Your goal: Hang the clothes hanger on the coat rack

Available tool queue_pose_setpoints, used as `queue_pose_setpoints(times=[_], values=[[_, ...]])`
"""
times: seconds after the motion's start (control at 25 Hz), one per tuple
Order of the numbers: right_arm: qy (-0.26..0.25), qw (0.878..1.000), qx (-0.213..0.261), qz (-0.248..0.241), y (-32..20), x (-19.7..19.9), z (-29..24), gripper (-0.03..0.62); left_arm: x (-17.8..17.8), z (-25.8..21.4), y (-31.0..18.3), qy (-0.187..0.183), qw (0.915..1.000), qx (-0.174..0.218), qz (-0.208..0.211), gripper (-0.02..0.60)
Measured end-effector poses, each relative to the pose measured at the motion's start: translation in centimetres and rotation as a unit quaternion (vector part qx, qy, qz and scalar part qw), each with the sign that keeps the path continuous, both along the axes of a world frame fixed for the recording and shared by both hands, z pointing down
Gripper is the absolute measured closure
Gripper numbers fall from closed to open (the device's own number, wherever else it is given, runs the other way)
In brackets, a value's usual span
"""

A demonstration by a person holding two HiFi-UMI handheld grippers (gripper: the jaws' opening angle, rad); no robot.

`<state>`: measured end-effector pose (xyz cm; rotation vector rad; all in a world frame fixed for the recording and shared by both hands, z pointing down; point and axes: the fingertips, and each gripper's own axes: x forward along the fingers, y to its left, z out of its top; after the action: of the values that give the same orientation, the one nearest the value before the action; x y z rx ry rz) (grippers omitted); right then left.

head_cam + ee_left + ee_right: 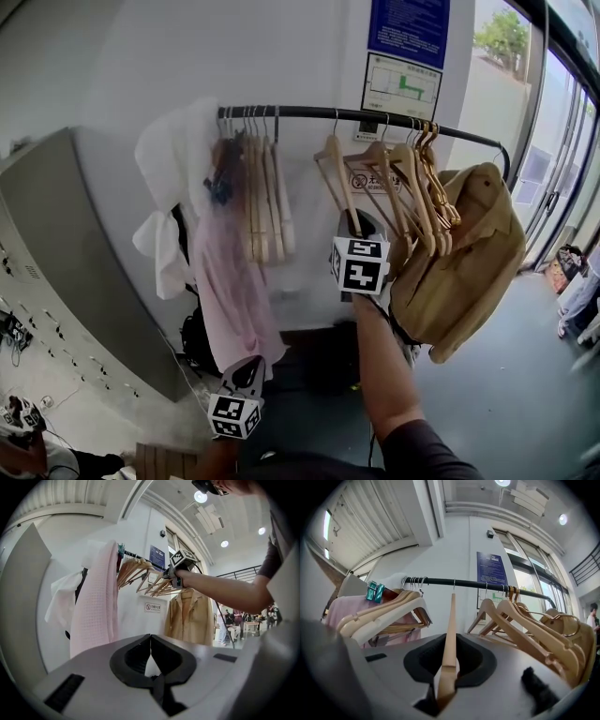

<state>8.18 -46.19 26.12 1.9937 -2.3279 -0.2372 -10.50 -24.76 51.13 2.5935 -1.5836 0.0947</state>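
Observation:
A black coat rack rail (300, 112) runs across the wall. My right gripper (357, 228) is raised just below it and shut on the lower end of one arm of a light wooden hanger (336, 173). In the right gripper view that hanger (450, 634) rises from between the jaws, and its metal hook (453, 585) meets the rail (436, 581) in a gap between two hanger bunches. My left gripper (246, 370) hangs low in front of a pink garment (230, 281); its jaws (150, 641) are shut with nothing in them.
A bunch of wooden hangers (264, 192) hangs left of the gap, another bunch (412, 183) to the right. A tan jacket (469, 253) hangs at the rail's right end, a white garment (169, 187) at its left. A grey cabinet (66, 253) stands on the left.

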Motion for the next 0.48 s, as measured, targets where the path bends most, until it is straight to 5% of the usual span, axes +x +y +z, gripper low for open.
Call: queue_pose_setpoints(times=[0.32,0.4,0.48], values=[[0.018,1.0,0.018,0.002,0.8,-0.8,-0.5,0.531,0.7,-0.3,0.4,-0.002,1.0,0.003,0.003,0.571],[0.023,0.999,0.036,0.004,1.8,-0.6,-1.1,0.412,0.6,-0.5,0.6,-0.005,1.0,0.003,0.003,0.571],[0.021,0.998,0.059,0.007,3.3,0.0,-1.7,0.395,0.3,-0.8,0.4,-0.006,1.0,0.005,0.001,0.571]])
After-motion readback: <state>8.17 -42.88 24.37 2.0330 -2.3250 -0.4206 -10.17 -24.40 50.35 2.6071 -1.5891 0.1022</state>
